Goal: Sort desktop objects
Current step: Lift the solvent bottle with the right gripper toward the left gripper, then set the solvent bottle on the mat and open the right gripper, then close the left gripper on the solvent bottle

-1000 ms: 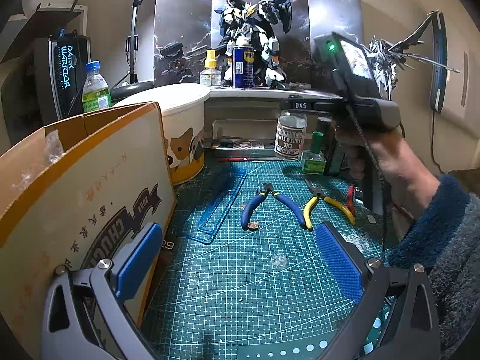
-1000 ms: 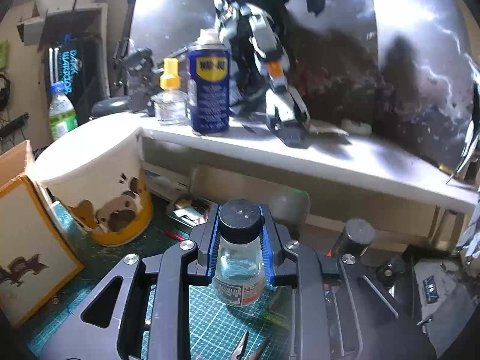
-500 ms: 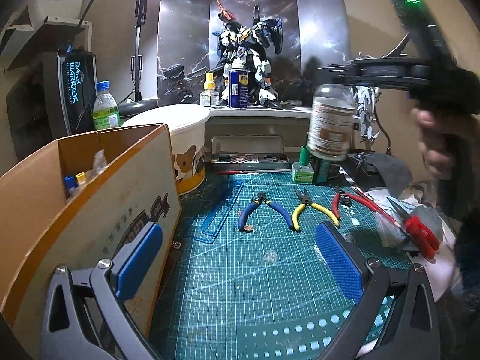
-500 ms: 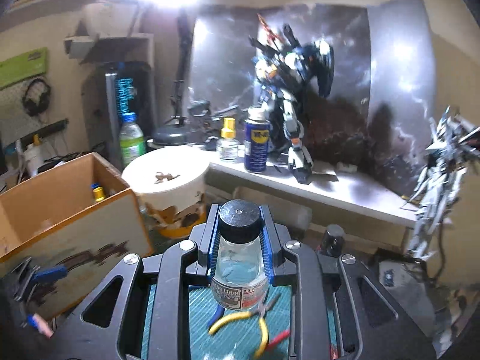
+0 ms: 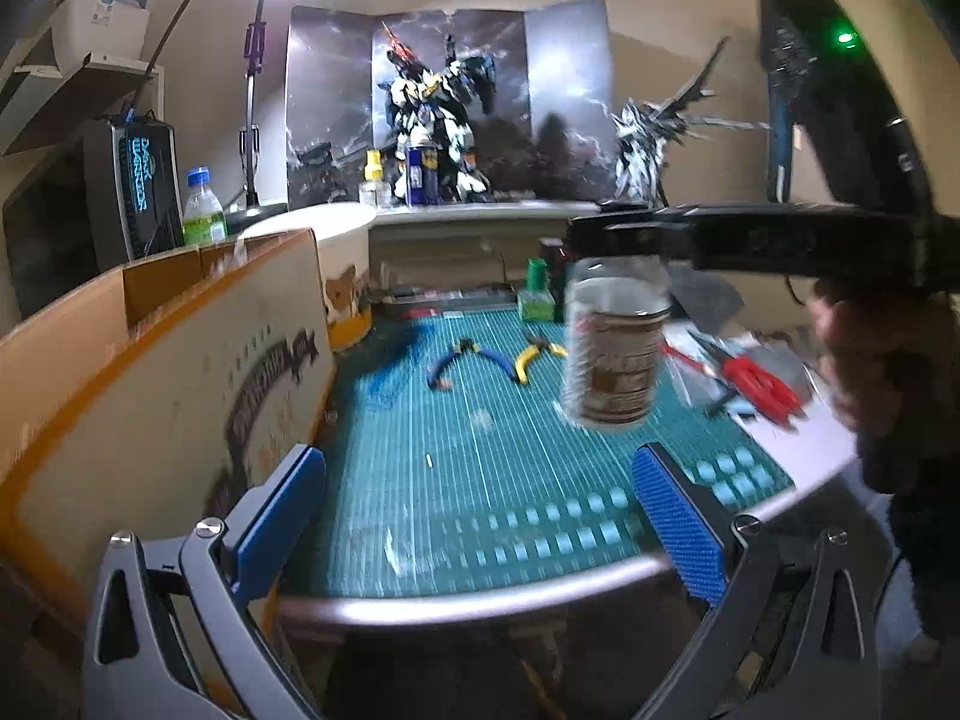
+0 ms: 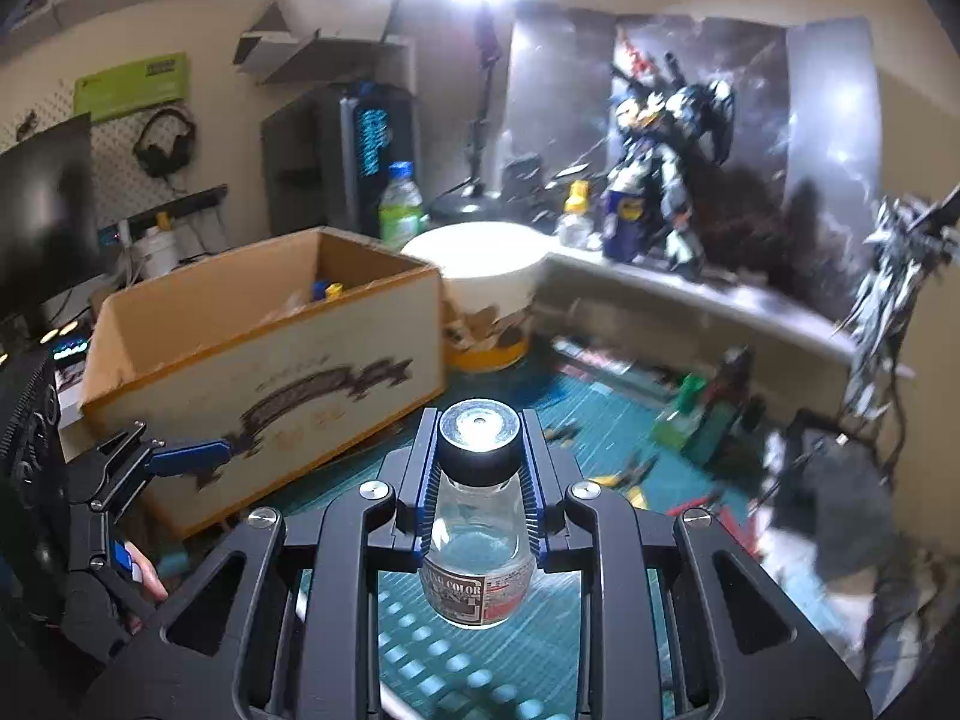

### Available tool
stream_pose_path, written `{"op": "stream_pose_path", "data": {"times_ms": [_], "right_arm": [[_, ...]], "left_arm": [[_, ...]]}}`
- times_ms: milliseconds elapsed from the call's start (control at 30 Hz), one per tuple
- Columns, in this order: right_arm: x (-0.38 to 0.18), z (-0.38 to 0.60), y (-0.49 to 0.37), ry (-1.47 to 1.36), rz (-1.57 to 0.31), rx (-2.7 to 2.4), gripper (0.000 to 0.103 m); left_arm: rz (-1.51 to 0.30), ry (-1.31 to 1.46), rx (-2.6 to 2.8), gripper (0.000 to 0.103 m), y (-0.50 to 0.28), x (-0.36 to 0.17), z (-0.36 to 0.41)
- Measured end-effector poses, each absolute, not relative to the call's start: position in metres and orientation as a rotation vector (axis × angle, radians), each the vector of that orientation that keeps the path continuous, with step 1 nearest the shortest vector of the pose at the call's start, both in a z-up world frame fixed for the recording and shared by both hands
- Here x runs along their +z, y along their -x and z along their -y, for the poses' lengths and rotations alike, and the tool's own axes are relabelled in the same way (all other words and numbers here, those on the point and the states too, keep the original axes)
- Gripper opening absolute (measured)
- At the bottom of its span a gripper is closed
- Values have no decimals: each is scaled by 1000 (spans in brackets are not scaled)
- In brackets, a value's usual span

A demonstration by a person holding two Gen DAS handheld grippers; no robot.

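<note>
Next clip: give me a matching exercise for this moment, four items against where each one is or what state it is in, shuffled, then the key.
Things
1. glass bottle
2. left gripper
3. blue-handled pliers
4. spray can

Place or state
A. standing on the white shelf at the back, by the robot model
B. open, holding nothing, next to the cardboard box
C. clamped by its neck in the right gripper, held in the air above the mat
D. lying on the green cutting mat

Pairs: 1-C, 2-B, 3-D, 4-A
</note>
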State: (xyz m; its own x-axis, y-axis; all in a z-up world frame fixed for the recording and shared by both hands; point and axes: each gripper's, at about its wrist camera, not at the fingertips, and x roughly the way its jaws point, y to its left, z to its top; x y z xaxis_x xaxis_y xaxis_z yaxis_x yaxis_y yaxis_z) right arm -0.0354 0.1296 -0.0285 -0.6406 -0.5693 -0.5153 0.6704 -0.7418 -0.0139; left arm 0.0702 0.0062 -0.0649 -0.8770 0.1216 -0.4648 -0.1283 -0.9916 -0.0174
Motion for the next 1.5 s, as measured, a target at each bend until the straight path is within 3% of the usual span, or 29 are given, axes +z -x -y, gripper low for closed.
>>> {"op": "stream_pose_path", "data": {"times_ms": [333, 767, 900, 1200, 1300, 1500], "right_arm": [[-92, -110, 26, -707, -206, -2250, 23], [-100, -108, 25, -674, -207, -2199, 23], [-91, -115, 21, -638, -182, -2214, 42], [-76, -162, 13, -600, -77, -2338, 46], [-79, -184, 6, -598, -20, -2382, 47], [-110, -227, -7, -664, 135, -2432, 49]], "left_arm": [[19, 767, 2862, 103, -106, -100, -14], [42, 748, 2883, 103, -98, -100, -15], [38, 726, 2894, 103, -97, -97, -19], [39, 622, 2930, 103, -86, -95, -34], [76, 452, 2994, 103, -78, -106, -38], [129, 312, 3036, 103, -56, -127, -49]]}}
